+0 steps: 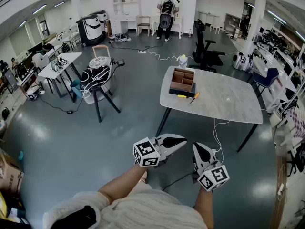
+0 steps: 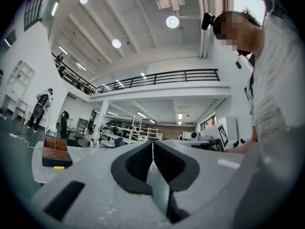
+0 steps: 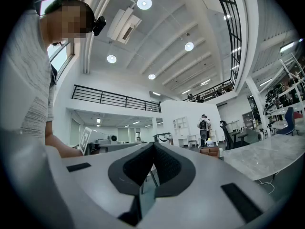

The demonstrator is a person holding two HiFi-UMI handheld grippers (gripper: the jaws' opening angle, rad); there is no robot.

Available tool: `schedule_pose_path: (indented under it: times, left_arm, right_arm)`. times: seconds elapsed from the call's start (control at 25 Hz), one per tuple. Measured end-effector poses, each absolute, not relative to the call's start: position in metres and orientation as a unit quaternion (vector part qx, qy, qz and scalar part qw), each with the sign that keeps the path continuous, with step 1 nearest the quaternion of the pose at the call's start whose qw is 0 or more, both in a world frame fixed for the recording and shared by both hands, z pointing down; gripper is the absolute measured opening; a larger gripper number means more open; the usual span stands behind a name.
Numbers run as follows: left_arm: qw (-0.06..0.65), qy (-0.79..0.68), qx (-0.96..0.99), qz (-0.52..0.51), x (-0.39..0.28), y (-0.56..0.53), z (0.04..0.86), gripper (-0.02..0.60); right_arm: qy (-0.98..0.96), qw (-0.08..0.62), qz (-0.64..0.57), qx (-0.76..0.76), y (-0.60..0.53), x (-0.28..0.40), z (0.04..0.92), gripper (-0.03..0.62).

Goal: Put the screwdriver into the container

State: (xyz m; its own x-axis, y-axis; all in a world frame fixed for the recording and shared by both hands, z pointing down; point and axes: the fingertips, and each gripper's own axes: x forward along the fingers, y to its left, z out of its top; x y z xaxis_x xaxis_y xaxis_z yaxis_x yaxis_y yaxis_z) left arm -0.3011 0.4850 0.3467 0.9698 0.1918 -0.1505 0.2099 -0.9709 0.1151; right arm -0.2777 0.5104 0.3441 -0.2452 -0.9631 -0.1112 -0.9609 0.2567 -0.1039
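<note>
A wooden container (image 1: 183,81) with compartments stands on the left part of a grey marble table (image 1: 228,101). The screwdriver (image 1: 195,97), with an orange handle, lies on the table by the box's near right corner. A small yellow item (image 1: 181,96) lies at the box's near edge. My left gripper (image 1: 182,140) and right gripper (image 1: 197,148) are held near my body, well short of the table, both shut and empty. The container (image 2: 55,151) shows far left in the left gripper view; the left gripper (image 2: 152,144) points level. In the right gripper view the right gripper (image 3: 153,146) has the box (image 3: 209,151) beyond it.
A black-legged stool with a bag (image 1: 97,78) stands left of the table. A black office chair (image 1: 206,51) is behind it. A person with a backpack (image 1: 167,13) stands at the far wall. Cables (image 1: 217,132) run over the floor near the table. White desks (image 1: 62,63) line the left.
</note>
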Motion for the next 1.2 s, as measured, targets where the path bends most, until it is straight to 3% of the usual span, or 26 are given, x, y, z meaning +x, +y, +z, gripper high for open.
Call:
schedule_pose_path:
  times: [0.64, 1.2]
  left_arm:
    - [0.072, 0.109, 0.99, -0.058, -0.293, 0.481, 0.355, 0.018]
    - [0.083, 0.105, 0.989, -0.056, -0.277, 0.381, 0.357, 0.018]
  right_arm:
    - [0.794, 0.095, -0.023, -0.6, 0.506, -0.27, 0.349, 0.011]
    - [0.803, 0.112, -0.038, -0.583, 0.411, -0.255, 0.347, 0.014]
